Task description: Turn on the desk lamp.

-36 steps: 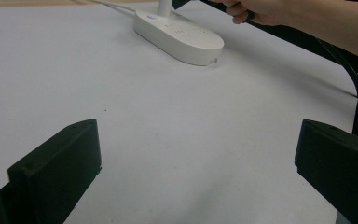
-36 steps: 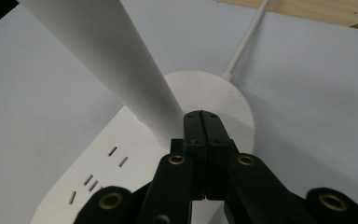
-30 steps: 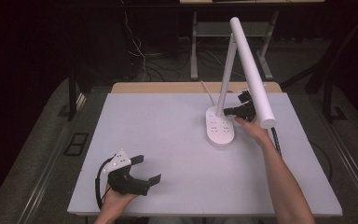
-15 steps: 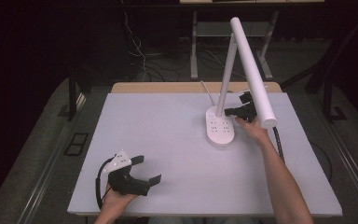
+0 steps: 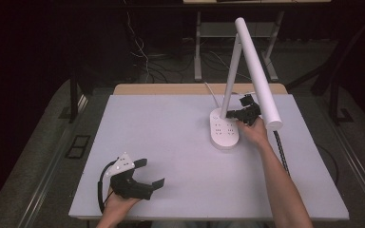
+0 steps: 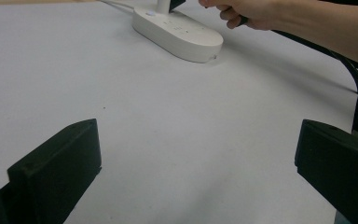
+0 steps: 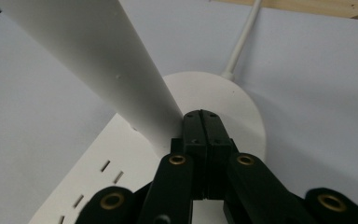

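A white desk lamp point(image 5: 228, 126) is standing on the right half of the pale table point(image 5: 171, 142), toward the far side, its oval base point(image 5: 224, 129) lying flat with slot openings on top. The base's long axis is running from the far edge toward the person, so one rounded end is pointing at the near edge. From the far end of the base a slim stem point(image 5: 231, 78) is rising, leaning slightly right, and from its top the long lamp head point(image 5: 259, 76) is slanting down and toward the right, its free end hanging over the right hand point(image 5: 253, 133).

The right gripper point(image 5: 246, 114) is sitting just beside the foot of the stem, over the base, with its jaws pressed together and nothing between them; in the right gripper view the closed tips point(image 7: 204, 121) are resting close against the white stem point(image 7: 98, 65), though contact is hard to judge. A thin white cord point(image 7: 242, 42) is leaving the base toward the wooden far edge point(image 5: 171, 89).

The left gripper point(image 5: 142, 175) is resting near the near-left corner of the table, jaws spread wide and empty, well apart from the lamp. Between it and the base a wide stretch of bare tabletop is lying open, and the whole left half is offering free room; the left gripper view is showing the base point(image 6: 177, 30) far off across that bare surface
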Demonstrator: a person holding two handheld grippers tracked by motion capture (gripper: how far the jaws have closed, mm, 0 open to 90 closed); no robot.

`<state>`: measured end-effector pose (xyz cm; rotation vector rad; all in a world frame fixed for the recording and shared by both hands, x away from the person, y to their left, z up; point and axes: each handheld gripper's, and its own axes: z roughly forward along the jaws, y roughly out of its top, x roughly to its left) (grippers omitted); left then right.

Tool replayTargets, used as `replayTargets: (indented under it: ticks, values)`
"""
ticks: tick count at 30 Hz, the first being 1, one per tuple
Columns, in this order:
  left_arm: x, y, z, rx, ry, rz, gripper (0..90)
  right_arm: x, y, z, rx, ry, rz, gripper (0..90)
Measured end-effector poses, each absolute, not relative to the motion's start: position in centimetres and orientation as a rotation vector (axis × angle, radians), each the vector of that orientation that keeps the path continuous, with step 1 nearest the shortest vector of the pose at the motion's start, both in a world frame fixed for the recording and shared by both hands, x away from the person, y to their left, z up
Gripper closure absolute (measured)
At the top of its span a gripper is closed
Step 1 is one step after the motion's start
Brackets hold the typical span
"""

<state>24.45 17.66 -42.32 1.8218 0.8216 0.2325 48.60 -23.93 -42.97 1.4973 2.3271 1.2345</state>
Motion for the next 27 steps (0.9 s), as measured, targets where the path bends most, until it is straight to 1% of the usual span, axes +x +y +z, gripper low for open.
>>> replayTargets:
  ticks: [7, 9, 27]
  values:
    - [24.6, 17.9, -42.4, 1.819, 0.83, 0.231, 0.0, 48.3, -24.1, -42.5, 1.493, 2.317, 1.215, 89.8]
    - [24.6, 17.8, -42.3, 1.82, 0.827, 0.231, 0.0, 48.3, -24.8, -42.3, 1.505, 2.304, 1.243, 89.8]
    - [24.5, 17.8, -42.3, 1.816, 0.834, 0.236, 0.0, 46.4, -26.7, -39.2, 1.419, 2.306, 1.251, 89.7]
